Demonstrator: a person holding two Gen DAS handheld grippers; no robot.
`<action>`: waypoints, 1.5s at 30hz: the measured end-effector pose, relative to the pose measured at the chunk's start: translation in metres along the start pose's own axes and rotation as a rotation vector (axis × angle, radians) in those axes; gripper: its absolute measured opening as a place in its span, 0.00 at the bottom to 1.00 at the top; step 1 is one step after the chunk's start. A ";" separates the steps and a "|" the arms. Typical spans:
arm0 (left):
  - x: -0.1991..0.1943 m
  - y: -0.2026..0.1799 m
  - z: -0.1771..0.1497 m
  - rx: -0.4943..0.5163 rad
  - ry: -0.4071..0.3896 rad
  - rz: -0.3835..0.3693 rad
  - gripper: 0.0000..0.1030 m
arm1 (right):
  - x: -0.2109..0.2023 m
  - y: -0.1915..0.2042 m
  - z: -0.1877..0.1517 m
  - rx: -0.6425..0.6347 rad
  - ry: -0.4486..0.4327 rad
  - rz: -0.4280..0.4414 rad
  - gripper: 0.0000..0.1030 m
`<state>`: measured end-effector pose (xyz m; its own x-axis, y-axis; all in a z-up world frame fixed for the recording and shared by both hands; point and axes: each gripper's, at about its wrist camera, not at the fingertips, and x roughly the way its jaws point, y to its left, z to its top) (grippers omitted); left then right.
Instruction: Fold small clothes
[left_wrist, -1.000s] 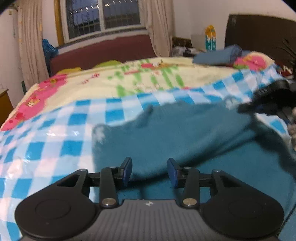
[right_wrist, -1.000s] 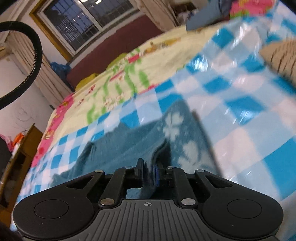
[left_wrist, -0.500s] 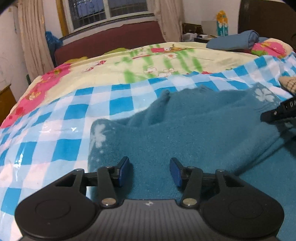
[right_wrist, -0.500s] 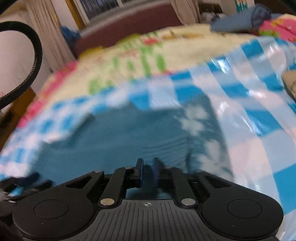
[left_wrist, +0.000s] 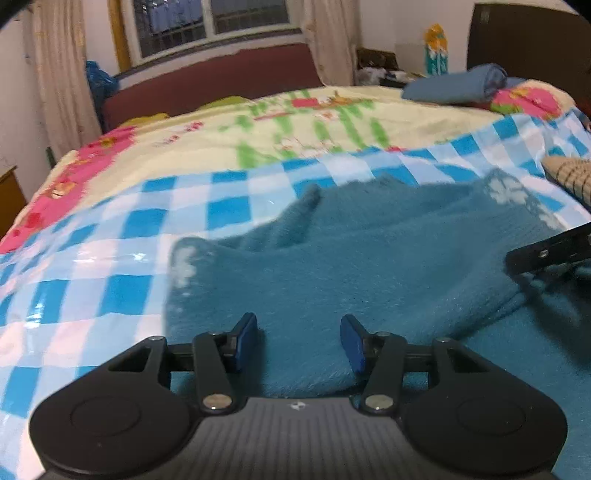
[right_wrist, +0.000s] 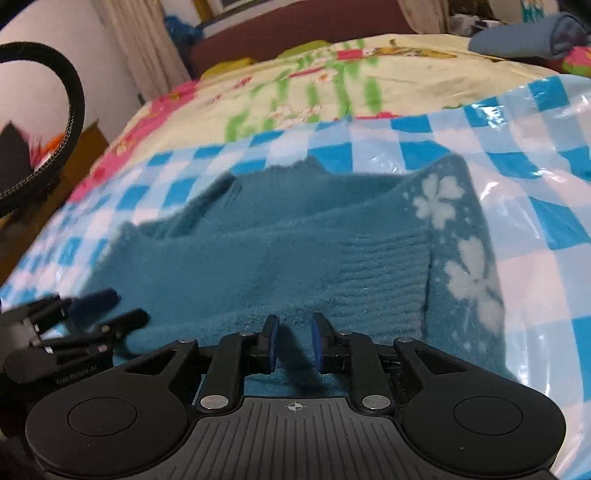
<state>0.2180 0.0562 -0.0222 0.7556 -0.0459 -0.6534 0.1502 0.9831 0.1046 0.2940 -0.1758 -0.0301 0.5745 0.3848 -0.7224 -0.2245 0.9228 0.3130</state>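
one fuzzy teal knit sweater (right_wrist: 295, 258)

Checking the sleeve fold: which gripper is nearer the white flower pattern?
Right. The right gripper sits beside the white flowers on the teal sweater; the left gripper is at the opposite side.

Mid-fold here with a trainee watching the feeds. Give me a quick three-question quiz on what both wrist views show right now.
1. True or false: the right tool clamps the teal sweater.
2. What pattern covers the plastic sheet under the sweater? A stripes, B blue-and-white checks, C dots.
3. Fill in: white ____ motifs decorate the sweater's edge.

Key: 1 false, since its jaws are opening with the pads clear of the fabric, which lies just below them; 2 B; 3 flower.
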 end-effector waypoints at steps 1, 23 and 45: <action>-0.004 0.003 -0.001 -0.005 0.000 0.002 0.54 | -0.008 0.002 0.000 -0.005 -0.018 0.005 0.21; -0.130 0.013 -0.073 -0.082 0.073 -0.053 0.54 | -0.127 -0.016 -0.085 0.035 0.033 0.011 0.26; -0.207 0.012 -0.140 -0.139 0.208 -0.028 0.63 | -0.215 -0.040 -0.182 0.130 0.161 -0.066 0.34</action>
<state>-0.0263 0.1024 0.0092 0.6030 -0.0503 -0.7961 0.0690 0.9976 -0.0108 0.0359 -0.2918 0.0006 0.4493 0.3311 -0.8297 -0.0813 0.9401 0.3311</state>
